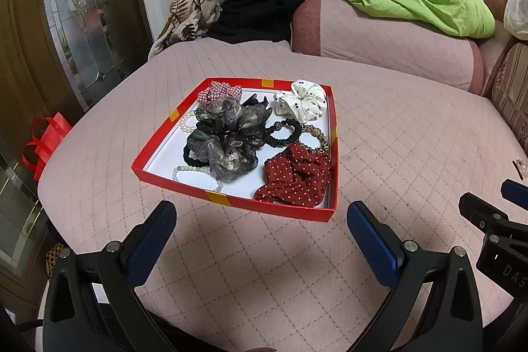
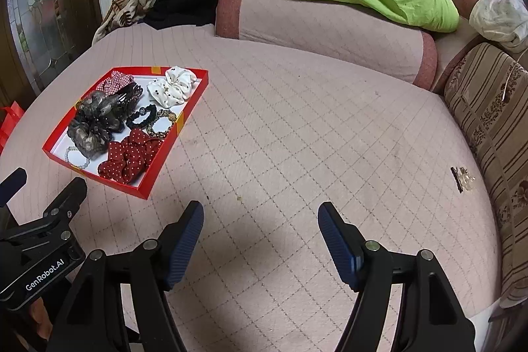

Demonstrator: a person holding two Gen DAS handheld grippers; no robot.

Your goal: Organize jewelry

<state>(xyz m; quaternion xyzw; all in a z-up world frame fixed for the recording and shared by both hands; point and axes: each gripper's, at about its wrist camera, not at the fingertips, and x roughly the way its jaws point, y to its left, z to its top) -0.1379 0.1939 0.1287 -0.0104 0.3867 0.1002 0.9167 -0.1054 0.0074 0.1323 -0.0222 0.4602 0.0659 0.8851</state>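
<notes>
My left gripper (image 1: 260, 220) points forward and down, its two blue-padded fingers (image 1: 153, 240) spread wide with nothing between them and nothing touching the pads. My right gripper (image 2: 260, 220) is pitched down as well, its jaws wide apart and bare, the ribbed blue pads (image 2: 336, 240) facing each other across an empty gap. The two tools sit side by side: from the left wrist view the right one's black body shows at my right edge, and from the right wrist view the left one's body sits low at my left.
</notes>
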